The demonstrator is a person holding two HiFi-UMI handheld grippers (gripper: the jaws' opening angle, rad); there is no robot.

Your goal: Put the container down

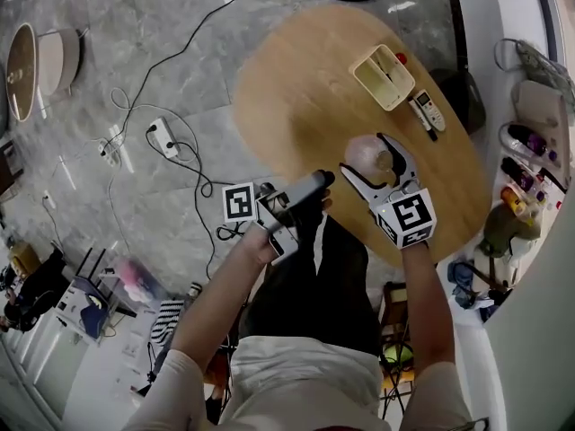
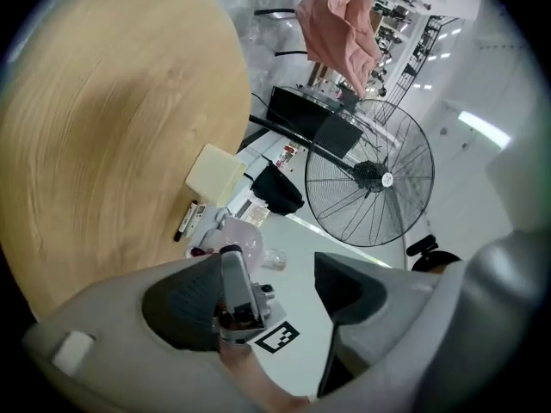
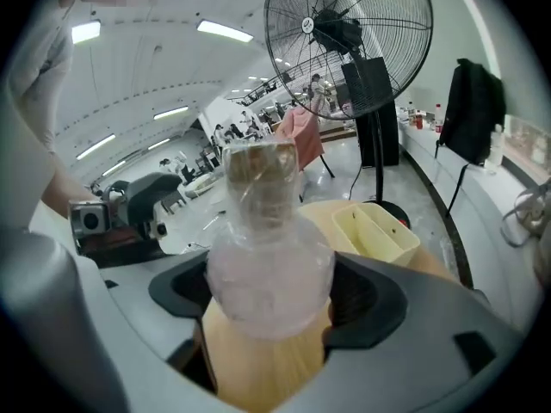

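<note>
Right gripper clamps the round container above the table's near edge; released tilted, it may roll off.

Before you lies an oval wooden bench. On its far side sits a yellow box with a remote just beside it. To your left, a power strip lies on the floor. A fan stands beyond the bench.
</note>
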